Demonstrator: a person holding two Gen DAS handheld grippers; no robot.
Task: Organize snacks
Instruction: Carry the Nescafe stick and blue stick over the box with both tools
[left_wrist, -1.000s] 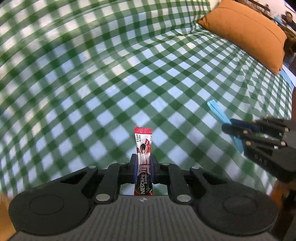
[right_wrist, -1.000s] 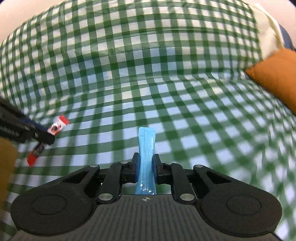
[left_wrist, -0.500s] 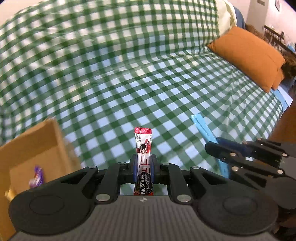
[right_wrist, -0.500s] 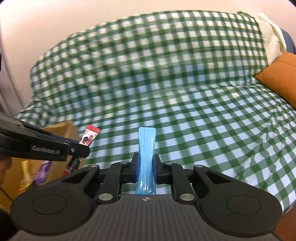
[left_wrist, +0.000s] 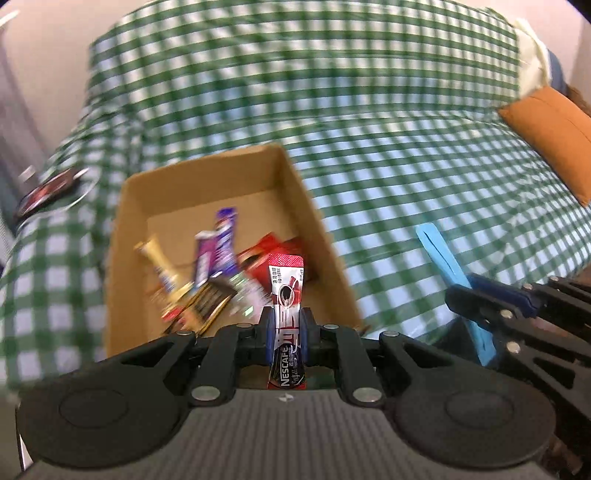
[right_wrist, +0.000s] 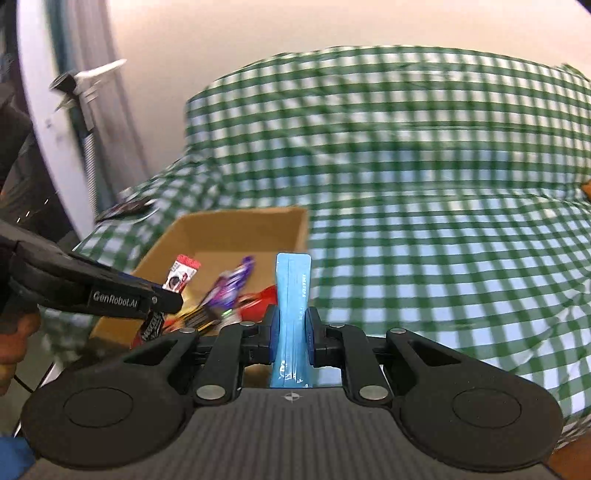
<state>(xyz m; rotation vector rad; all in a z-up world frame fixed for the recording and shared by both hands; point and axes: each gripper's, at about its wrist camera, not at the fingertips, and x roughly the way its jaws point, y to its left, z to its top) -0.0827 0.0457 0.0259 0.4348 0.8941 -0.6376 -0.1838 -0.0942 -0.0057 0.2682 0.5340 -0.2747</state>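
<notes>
My left gripper (left_wrist: 286, 325) is shut on a red Nescafe stick (left_wrist: 286, 291) and holds it upright over the near edge of an open cardboard box (left_wrist: 314, 206). The box holds several snack packets, among them a purple one (left_wrist: 218, 243) and a gold one (left_wrist: 159, 266). My right gripper (right_wrist: 291, 328) is shut on a light blue stick packet (right_wrist: 293, 291), just right of the box (right_wrist: 295, 225). The right gripper also shows in the left wrist view (left_wrist: 476, 299), and the left gripper in the right wrist view (right_wrist: 162, 295).
The box sits on a bed with a green and white checked cover (left_wrist: 388, 147). An orange cushion (left_wrist: 550, 136) lies at the far right. A dark flat object (left_wrist: 48, 188) lies on the cover left of the box. A wall and a white stand (right_wrist: 85, 88) are behind.
Both grippers have swung left with their packets. The cardboard box has come fully into view and now lies right under the left gripper.
</notes>
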